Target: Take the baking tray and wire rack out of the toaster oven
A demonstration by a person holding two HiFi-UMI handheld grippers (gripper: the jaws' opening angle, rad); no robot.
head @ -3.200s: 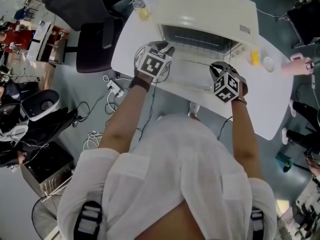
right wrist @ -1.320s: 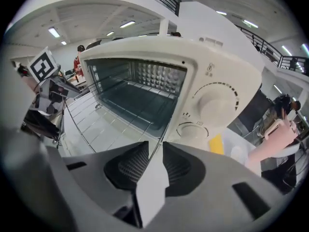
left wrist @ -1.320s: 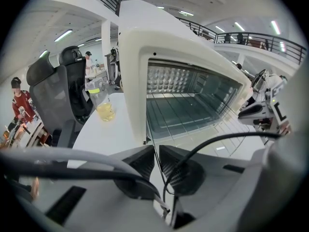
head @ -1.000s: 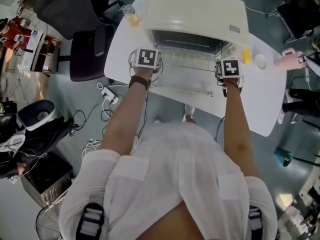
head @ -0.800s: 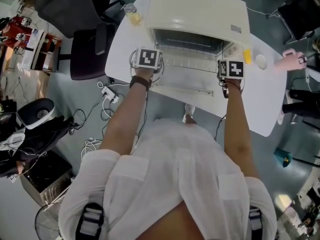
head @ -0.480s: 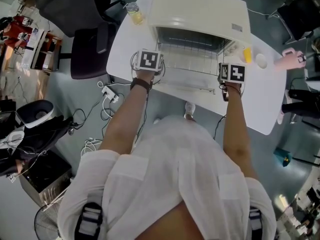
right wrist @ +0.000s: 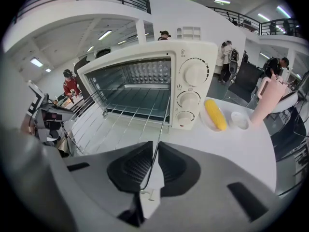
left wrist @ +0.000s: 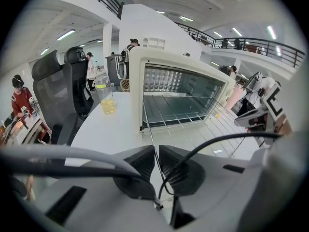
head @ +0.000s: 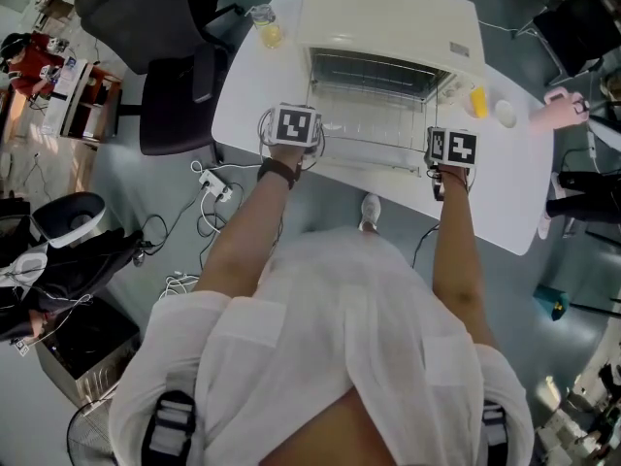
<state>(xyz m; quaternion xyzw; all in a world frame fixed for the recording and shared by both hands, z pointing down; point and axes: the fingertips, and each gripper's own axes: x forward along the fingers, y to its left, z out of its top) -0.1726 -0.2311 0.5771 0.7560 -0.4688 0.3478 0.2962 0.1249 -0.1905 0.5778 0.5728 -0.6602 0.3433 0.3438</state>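
Table (head: 243, 85): white, fills the upper centre of head view. Oven (head: 388, 17) sits on it at top centre with its door (head: 374, 160) dropped open toward the person. Black chair (head: 175, 95) is off the table's left edge.

Rack (head: 374, 124) is partly out. Its back part is inside the oven mouth and its front part hangs over the open door, roughly level. Tray: can't make it out in any view.

L gripper (left wrist: 157, 151) is at the rack's left front corner. Its pads are nearly together and pinch the rack's left side wire, which runs straight up between them in L gripper view.

R gripper (right wrist: 155, 149) is at the rack's right front corner. Its jaws have just been closing, and the rack's right side wire sits between the pads, clamped.

Both grippers angle down, with their marker cubes facing up in head view.

Pink mug (right wrist: 268, 100) is at the far right of the table. Jar (left wrist: 107, 100) w/ yellow liquid is left of the oven. Corn (right wrist: 216, 114) lies on a small plate just right of the oven knobs, with a small white dish (right wrist: 239, 120) beside it.
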